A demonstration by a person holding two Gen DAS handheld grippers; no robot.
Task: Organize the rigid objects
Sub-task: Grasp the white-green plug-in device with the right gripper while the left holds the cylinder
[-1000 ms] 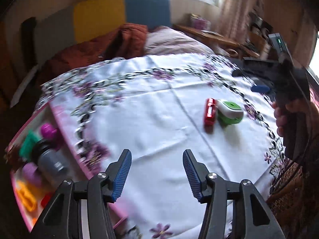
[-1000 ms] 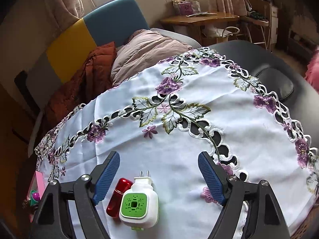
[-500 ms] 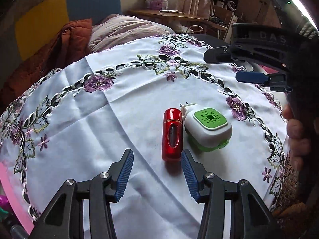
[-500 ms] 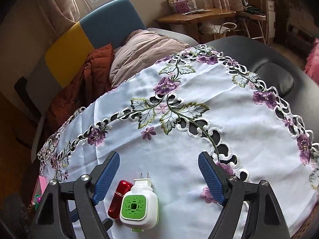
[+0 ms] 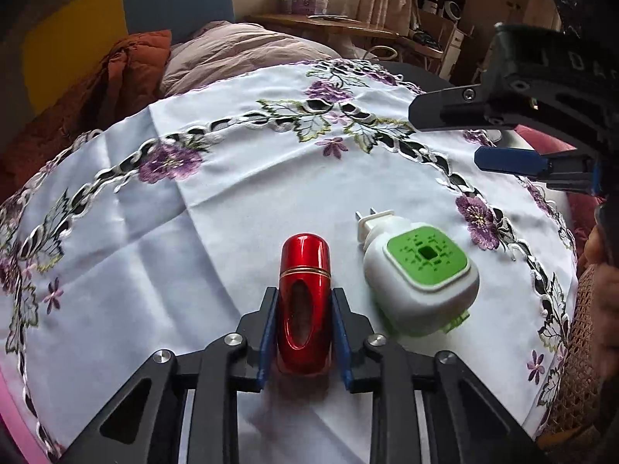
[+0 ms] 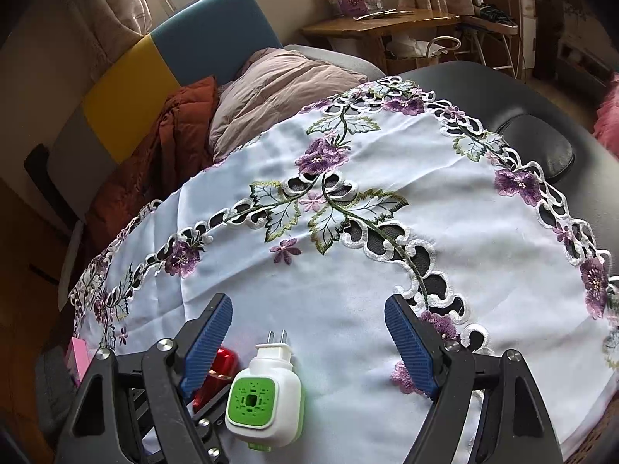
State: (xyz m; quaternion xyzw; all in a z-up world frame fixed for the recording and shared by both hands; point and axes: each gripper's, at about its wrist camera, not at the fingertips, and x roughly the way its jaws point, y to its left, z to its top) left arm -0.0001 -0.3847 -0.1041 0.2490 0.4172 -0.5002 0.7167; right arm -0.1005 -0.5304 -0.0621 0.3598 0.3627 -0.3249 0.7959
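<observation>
The left gripper (image 5: 303,332) has just been closing and its blue fingers (image 5: 267,332) now clamp the red capsule-shaped case (image 5: 305,301), which lies on the embroidered tablecloth (image 5: 193,239) covering the table. Just right of the case sits the white-and-green plug-in device (image 5: 419,270), untouched. The right gripper (image 6: 309,344) hovers above that device with fingers spread wide and empty. Sorting seems barely begun: both items remain on the cloth. Both grippers tilt steeply downward.
</observation>
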